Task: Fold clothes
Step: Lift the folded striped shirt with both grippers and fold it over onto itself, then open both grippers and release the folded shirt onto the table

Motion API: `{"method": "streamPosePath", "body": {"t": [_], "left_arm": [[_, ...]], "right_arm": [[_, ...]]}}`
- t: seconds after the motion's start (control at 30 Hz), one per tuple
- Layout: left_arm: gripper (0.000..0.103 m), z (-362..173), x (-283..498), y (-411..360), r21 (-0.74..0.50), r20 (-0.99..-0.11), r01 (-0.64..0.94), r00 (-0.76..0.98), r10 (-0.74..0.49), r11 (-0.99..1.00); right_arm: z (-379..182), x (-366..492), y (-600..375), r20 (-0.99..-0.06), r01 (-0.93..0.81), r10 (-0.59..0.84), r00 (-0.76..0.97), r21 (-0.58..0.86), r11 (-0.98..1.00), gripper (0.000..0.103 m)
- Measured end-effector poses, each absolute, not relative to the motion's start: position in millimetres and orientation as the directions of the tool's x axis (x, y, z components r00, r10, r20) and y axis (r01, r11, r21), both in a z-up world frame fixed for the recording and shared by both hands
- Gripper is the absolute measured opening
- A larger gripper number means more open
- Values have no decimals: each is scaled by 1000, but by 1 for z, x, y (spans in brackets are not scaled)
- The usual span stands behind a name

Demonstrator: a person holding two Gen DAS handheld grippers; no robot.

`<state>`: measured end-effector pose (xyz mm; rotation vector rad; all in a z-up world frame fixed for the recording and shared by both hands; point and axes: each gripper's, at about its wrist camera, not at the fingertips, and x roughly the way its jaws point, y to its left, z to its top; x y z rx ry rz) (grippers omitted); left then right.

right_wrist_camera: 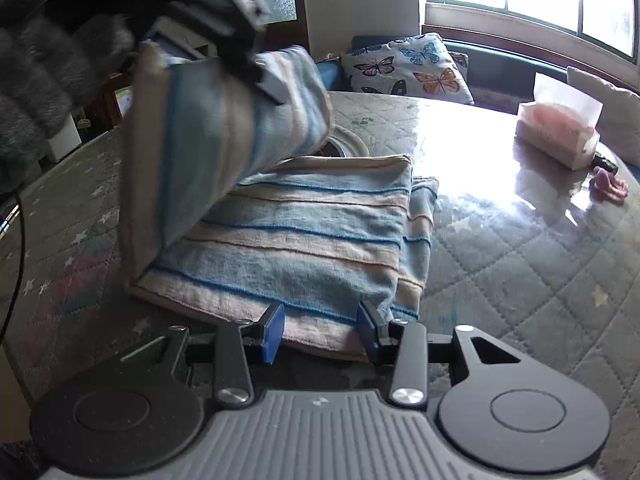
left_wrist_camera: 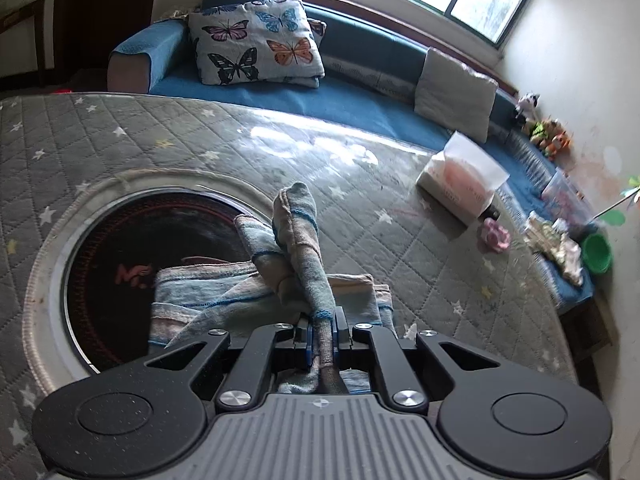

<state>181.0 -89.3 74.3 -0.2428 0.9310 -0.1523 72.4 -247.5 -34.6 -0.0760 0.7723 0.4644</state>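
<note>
The left gripper (left_wrist_camera: 322, 326) has its jaws clenched on a bunched edge of the striped towel (right_wrist_camera: 304, 232), which rises as a twisted ridge ahead of it and stands up from the rest of the cloth. In the right wrist view that same lifted part hangs as a slanted flap over the left side of the towel, with the left gripper above it, blurred, held by a hand in a fuzzy grey sleeve (right_wrist_camera: 36, 80).

The rest of the towel lies flat on the surface (left_wrist_camera: 120, 140), folded into a rough rectangle with blue and beige stripes. It partly covers a round black cooktop (left_wrist_camera: 132, 264) set into the surface.

The right gripper (right_wrist_camera: 320, 330) is at the near edge of the flat towel, its jaws released and standing apart, with the hem between the blue pads but not pressed by them.

A tissue box (left_wrist_camera: 460, 188) sits on the surface well to the right. Beyond the surface is a blue sofa (left_wrist_camera: 320, 100) with a butterfly pillow (left_wrist_camera: 256, 42).
</note>
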Motion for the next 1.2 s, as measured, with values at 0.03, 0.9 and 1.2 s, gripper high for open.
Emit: {"method": "streamPosePath", "body": {"t": [0.03,0.9,1.2], "left_arm": [[10,70,183,-96,-257,-781,28,583,-224,966],[57,53,164,-75,-297,-758,150,563,-329,943],[58,34,124,-53,-150,-756,179,613,-230,972]], "right_arm": [[-35,72,-249,-684,-430,381,622,109,896,40],[-17,55,-274,-648,-420,406,644,145,896,48],[19,67,-285,-560,-379,396,728,153,913,43]]}}
